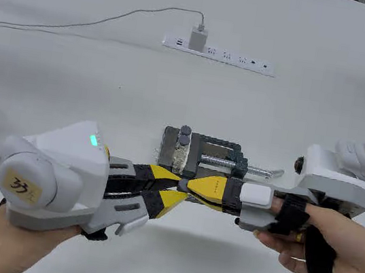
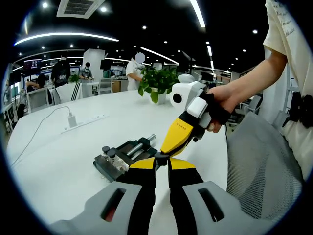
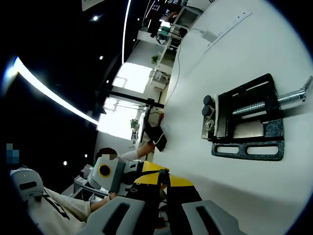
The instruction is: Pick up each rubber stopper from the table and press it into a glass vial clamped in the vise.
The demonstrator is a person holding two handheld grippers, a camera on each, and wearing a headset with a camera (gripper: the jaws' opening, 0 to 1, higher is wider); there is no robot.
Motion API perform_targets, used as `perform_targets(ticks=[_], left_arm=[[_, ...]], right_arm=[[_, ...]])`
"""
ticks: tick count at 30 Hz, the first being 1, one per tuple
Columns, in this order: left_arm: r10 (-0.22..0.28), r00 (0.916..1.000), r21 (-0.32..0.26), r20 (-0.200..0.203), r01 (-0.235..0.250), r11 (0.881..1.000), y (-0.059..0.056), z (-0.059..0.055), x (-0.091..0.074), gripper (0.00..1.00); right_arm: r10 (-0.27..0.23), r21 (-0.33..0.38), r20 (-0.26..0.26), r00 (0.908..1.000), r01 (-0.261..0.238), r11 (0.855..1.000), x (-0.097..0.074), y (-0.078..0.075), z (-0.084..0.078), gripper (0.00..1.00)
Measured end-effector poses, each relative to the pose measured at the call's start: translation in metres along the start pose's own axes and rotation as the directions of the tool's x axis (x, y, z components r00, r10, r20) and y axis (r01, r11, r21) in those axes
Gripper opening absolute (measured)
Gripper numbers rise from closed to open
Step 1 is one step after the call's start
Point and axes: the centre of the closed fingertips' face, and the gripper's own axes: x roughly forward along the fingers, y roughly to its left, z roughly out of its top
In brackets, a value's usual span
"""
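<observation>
I have the left gripper [image 1: 182, 186] and the right gripper [image 1: 189, 187] nose to nose above the white tabletop [image 1: 73, 86], just in front of the vise [image 1: 217, 154]. Both sets of fingers are closed, tips together. In the left gripper view the right gripper's yellow fingers [image 2: 177, 134] meet the tips of my left ones. The two rubber stoppers [image 1: 185, 134] sit side by side on the glass vials [image 1: 180, 154] clamped at the vise's left end (its screw handle sticks out the opposite way). A power strip [image 1: 219, 51] lies well behind the vise, with a white charger [image 1: 198, 39] plugged into it.
</observation>
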Motion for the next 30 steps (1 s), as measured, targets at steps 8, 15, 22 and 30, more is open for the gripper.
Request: perform_targets(ticks=[8,15,22,30], left_arm=[[-0.001,1.0,-0.011,0.006,0.001,1.0,0.002,0.002,0.0,0.05],[-0.009,0.9999,-0.039,0.005,0.009,0.999,0.001,0.002,-0.001,0.05],[-0.018,0.9998,-0.033,-0.009,0.018,0.999,-0.003,-0.001,-0.001,0.05],[-0.024,0.9995,-0.036,-0.019,0.024,0.999,-0.004,-0.004,0.001,0.05]], right_arm=[[0.027,0.039,0.023,0.9994,-0.028,0.999,-0.001,-0.002,0.004,0.0],[0.034,0.013,0.022,0.9992,-0.035,0.999,-0.001,0.001,0.001,0.0],[0.011,-0.165,-0.012,0.9999,-0.013,0.986,-0.002,0.002,-0.005,0.02],[-0.037,-0.369,-0.042,0.9984,0.019,0.929,-0.003,0.001,-0.01,0.35]])
